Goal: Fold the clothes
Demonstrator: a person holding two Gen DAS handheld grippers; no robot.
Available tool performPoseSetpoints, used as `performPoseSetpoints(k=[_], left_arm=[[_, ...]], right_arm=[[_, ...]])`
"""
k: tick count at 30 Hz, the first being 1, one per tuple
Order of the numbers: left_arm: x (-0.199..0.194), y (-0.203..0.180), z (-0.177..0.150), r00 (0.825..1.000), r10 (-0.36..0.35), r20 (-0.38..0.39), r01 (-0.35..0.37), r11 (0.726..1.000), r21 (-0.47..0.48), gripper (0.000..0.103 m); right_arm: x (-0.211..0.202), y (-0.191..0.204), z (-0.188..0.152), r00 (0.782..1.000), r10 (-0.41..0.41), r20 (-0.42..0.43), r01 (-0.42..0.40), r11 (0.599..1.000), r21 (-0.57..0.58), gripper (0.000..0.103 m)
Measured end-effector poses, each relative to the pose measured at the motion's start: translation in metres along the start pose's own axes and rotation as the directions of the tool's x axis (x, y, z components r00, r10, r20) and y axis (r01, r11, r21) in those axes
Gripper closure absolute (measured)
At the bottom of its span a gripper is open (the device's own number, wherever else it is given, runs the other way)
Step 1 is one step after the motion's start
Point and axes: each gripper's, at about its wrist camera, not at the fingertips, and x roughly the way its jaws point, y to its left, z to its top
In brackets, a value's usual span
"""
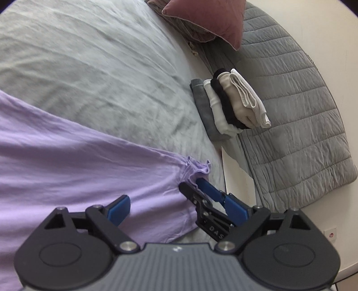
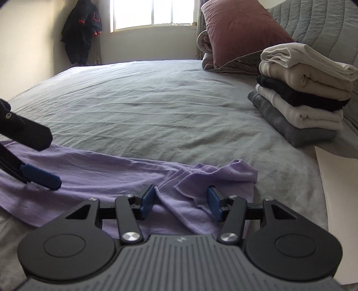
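Left wrist view: we look steeply down over the bed [image 1: 94, 73], rolled sideways, close above the lilac garment [image 1: 67, 161]. Right wrist view: low, near-level, facing the far window [image 2: 152, 13]. Both share the garment, the folded stack [image 1: 230, 105] and the maroon pillow [image 2: 241, 31].

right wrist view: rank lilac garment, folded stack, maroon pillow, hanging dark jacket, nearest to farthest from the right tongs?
1. lilac garment: directly under the right tongs, bunched between the open pads.
2. folded stack: ahead on the right, at the bed's edge.
3. maroon pillow: behind the stack, upper right.
4. hanging dark jacket: on the far wall, upper left, beside the window.
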Motion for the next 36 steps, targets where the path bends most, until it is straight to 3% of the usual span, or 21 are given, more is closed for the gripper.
performPoseSetpoints(k=[3, 5, 7, 21, 25, 31, 34, 36], left_arm=[[0.008, -0.001, 0.002, 1.0, -0.021, -0.007, 0.02, 0.999, -0.041, 0.011], [0.016, -0.004, 0.004, 0.999, -0.038, -0.016, 0.036, 0.997, -0.067, 0.012], [0.025, -0.009, 0.006, 0.998, -0.051, -0.024, 0.049, 0.995, -0.081, 0.012], [0.092, -0.041, 0.015, 0.998, -0.027, -0.051, 0.024, 0.998, -0.063, 0.019], [0.093, -0.041, 0.014, 0.998, -0.018, -0.052, 0.015, 0.998, -0.058, 0.019], [0.086, -0.04, 0.018, 0.999, -0.009, -0.043, 0.007, 0.999, -0.052, 0.019], [0.085, -0.038, 0.02, 0.999, -0.011, -0.039, 0.008, 0.998, -0.06, 0.019], [0.084, -0.037, 0.021, 0.999, -0.016, -0.04, 0.013, 0.998, -0.065, 0.019]], right_arm=[[0.001, -0.014, 0.002, 1.0, 0.005, 0.007, -0.005, 0.998, 0.056, 0.071], [0.002, -0.022, 0.002, 1.0, 0.009, 0.01, -0.009, 0.997, 0.083, 0.093], [0.002, -0.029, 0.001, 1.0, 0.01, 0.015, -0.012, 0.994, 0.105, 0.099], [-0.022, -0.036, 0.009, 0.987, 0.115, 0.11, -0.13, 0.982, 0.138, 0.099], [-0.01, -0.021, 0.009, 0.987, 0.146, 0.066, -0.152, 0.984, 0.092, 0.099], [-0.004, -0.015, 0.004, 0.989, 0.145, 0.011, -0.145, 0.988, 0.055, 0.084], [-0.007, -0.015, 0.003, 0.987, 0.16, 0.02, -0.161, 0.985, 0.054, 0.062], [-0.008, -0.012, 0.003, 0.985, 0.169, 0.018, -0.169, 0.985, 0.031, 0.062]])
